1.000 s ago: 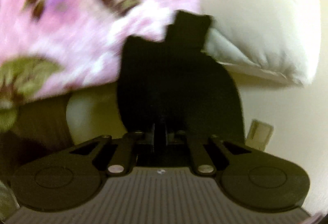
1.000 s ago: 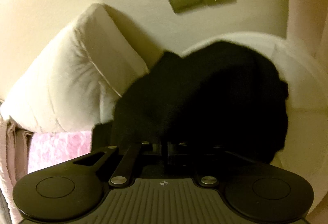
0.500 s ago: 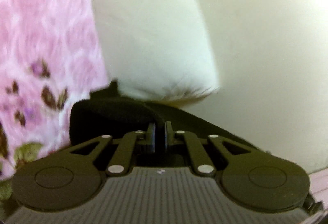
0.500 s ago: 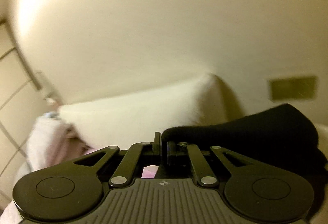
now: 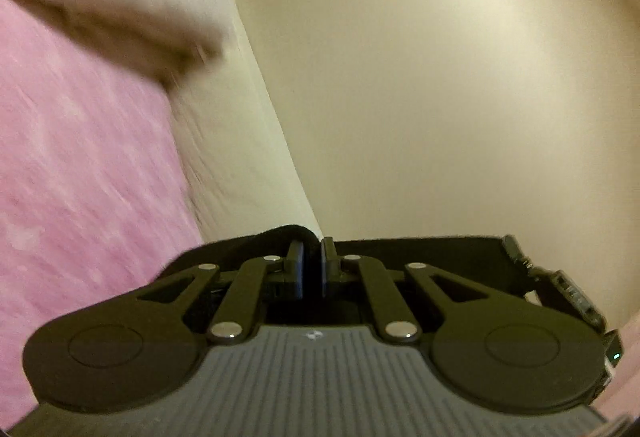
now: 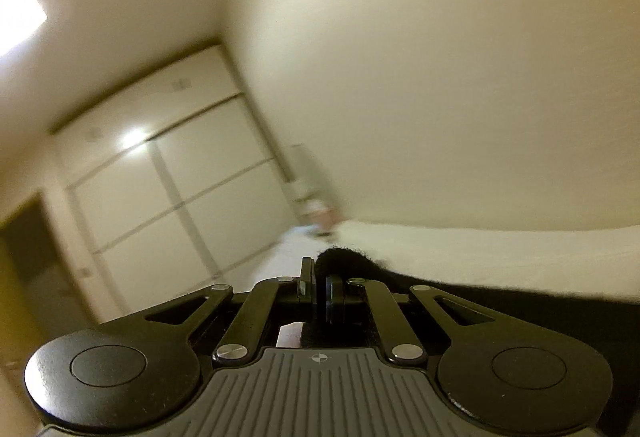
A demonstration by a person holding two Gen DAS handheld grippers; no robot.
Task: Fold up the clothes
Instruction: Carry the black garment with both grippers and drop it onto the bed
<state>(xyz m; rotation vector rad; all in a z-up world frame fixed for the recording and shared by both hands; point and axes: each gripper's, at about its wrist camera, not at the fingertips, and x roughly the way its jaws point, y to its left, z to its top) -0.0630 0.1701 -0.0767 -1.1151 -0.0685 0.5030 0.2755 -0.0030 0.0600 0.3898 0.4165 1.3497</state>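
1. Tongs both clamped: the left tongs (image 5: 311,264) pinch a black garment (image 5: 420,257) at its top edge.
2. The right tongs (image 6: 318,291) grip the same black garment (image 6: 500,307); it stretches away to their right.
3. Garment held up in front of the cream wall (image 5: 440,77), with the pink bed cover (image 5: 80,177) left of it.

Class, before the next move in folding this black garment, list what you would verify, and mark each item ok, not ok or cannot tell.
1. Left gripper pinches the black fabric garment: ok.
2. Right gripper pinches the same garment: ok.
3. Garment stretched between both grippers: ok, a taut black band runs sideways.
4. Garment hanging free of the pink bedspread: cannot tell.
5. Images sharp enough to judge placement: not ok, both are blurred.
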